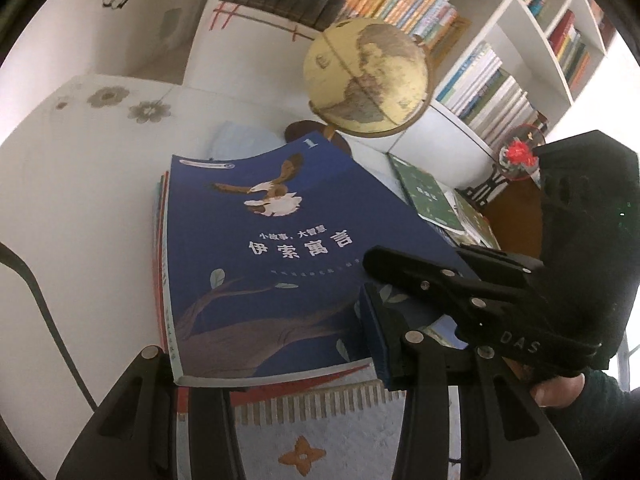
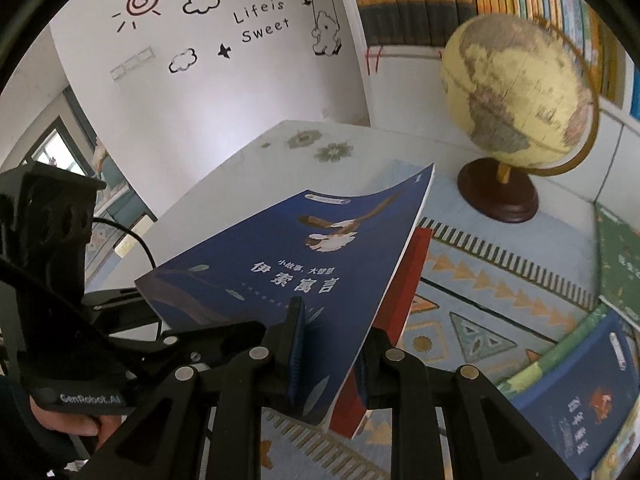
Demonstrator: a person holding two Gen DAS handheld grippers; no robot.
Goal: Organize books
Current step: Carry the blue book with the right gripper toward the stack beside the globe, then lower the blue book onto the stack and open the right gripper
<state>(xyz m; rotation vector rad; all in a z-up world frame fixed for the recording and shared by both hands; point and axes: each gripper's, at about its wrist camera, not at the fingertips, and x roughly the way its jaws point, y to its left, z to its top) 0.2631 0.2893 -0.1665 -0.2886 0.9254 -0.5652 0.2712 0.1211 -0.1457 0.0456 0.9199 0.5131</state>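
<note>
A small stack of books is held tilted above the table, topped by a blue book [image 1: 280,240] [image 2: 288,264] with an eagle on its cover. Under it show a red book [image 2: 404,292] and other coloured edges. My left gripper [image 1: 264,360] is shut on the stack's near edge, its blue pad [image 1: 374,336] pressed on the cover. My right gripper [image 2: 328,360] is shut on the same stack, one pad on the blue cover and the other against the red book. Each gripper shows in the other's view, the right gripper [image 1: 380,264] and the left gripper [image 2: 120,300], with a hand behind each.
A yellow globe [image 1: 368,80] [image 2: 520,96] on a dark base stands behind the stack. A patterned cloth [image 2: 480,304] covers the table. A green book [image 1: 424,196] and a blue book [image 2: 580,400] lie to the right. White shelves [image 1: 508,12] full of books line the back.
</note>
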